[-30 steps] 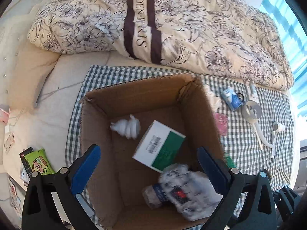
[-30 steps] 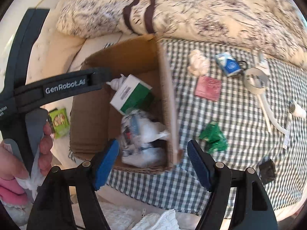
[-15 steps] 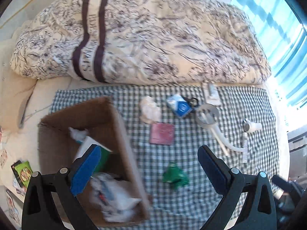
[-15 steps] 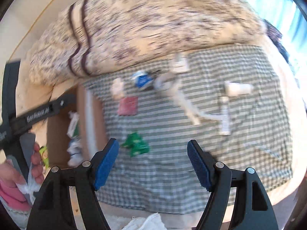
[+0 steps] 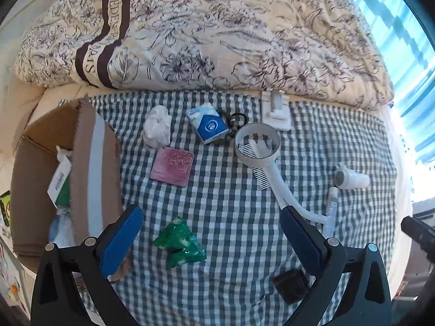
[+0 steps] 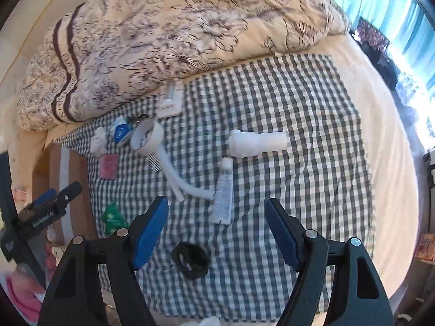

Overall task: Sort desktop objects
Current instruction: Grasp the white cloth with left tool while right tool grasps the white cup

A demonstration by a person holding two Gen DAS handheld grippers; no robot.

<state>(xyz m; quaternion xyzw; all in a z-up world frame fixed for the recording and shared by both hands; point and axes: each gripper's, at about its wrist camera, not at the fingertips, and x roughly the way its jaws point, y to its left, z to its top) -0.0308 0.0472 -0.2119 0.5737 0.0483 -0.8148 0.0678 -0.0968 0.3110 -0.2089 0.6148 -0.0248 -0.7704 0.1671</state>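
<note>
left gripper: jaws apart, above green wrapper | right gripper: jaws apart, empty, near white tube | cardboard box left

On the checked cloth I count one green wrapper, one pink tile, one crumpled tissue, one blue packet, one comb, one tube and one black hair tie. One cardboard box sits beside them.
</note>
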